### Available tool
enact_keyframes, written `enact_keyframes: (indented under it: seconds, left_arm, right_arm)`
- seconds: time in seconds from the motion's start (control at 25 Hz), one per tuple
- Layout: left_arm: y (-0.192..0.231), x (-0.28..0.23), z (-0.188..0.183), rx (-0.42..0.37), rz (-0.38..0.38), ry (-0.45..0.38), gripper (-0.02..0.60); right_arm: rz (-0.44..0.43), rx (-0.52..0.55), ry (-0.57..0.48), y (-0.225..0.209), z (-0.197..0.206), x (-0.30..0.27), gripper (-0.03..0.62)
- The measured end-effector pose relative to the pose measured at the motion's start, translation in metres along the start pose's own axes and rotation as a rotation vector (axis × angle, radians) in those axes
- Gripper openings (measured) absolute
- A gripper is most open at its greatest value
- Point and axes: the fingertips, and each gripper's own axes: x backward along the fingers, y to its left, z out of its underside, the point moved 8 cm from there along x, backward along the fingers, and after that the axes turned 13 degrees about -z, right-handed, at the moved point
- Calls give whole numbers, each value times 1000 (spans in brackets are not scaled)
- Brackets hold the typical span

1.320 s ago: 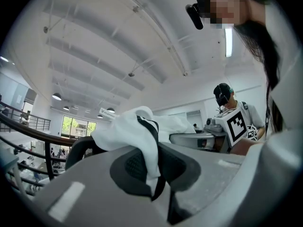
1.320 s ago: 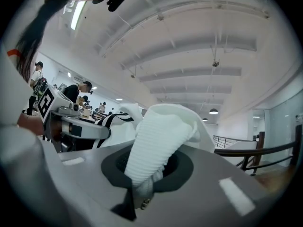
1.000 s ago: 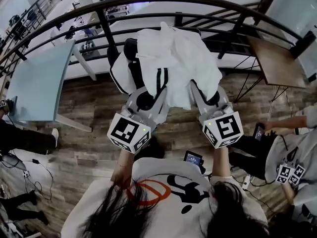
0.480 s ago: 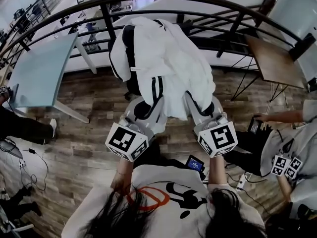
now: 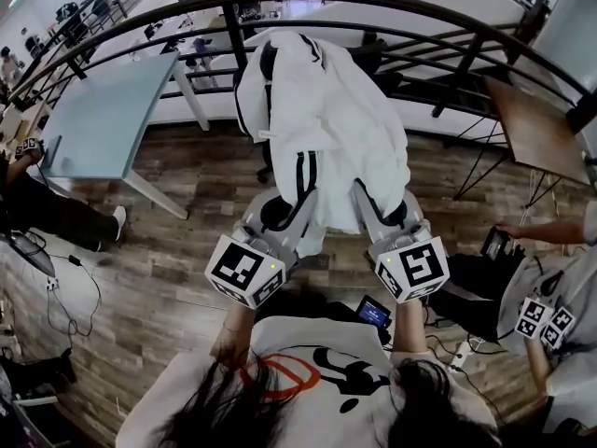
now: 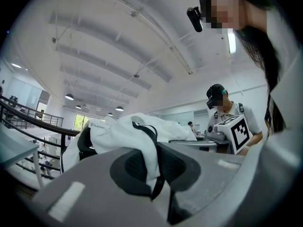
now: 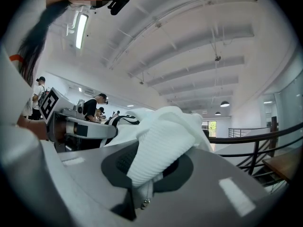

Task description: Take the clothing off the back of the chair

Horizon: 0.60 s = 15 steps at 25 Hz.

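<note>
1. Your left gripper (image 5: 295, 194) is clamped on the jacket (image 5: 326, 119). In the left gripper view its jaws are pressed together on a fold of white cloth with a black stripe (image 6: 155, 143) running through it.
2. Your right gripper (image 5: 371, 199) is also shut on the jacket. In the right gripper view its jaws pinch the ribbed hem (image 7: 158, 150), and the zip end (image 7: 143, 203) hangs just below the pads.
3. In the head view the jacket sits at 12 o'clock from you. Its upper part is draped over the top of the chair (image 5: 268, 63), and the rest hangs down toward your grippers.
4. You hold the jacket's lower edge in two places: the left gripper at about 7 o'clock of the garment and the right gripper at about 5 o'clock, apart from each other.
5. The chair is black and mostly covered by the jacket. Its back shows only at 11 o'clock of the jacket. It stands on the wood floor (image 5: 177, 241), near the curved railing (image 5: 420, 12) at 12 o'clock.
6. A glass table (image 5: 103, 119) is at 10 o'clock, and a brown table (image 5: 536, 129) is at 2 o'clock, both well apart from the chair.
7. Another person (image 5: 560, 278) sits at 4 o'clock.
</note>
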Motion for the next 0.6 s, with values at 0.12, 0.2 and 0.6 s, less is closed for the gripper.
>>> enact_keyframes:
  seconds: [0.12, 0.2, 0.6]
  left_arm:
    - [-1, 5, -5, -9, 3, -4, 6]
    - [-3, 5, -10, -11, 8, -3, 6]
    - [43, 93, -9, 0, 38, -15, 6]
  right_arm:
    - [-5, -5, -4, 6, -3, -2, 61]
    - [-12, -5, -3, 6, -7, -3, 61]
    - [-10, -2, -2, 104, -15, -46, 61]
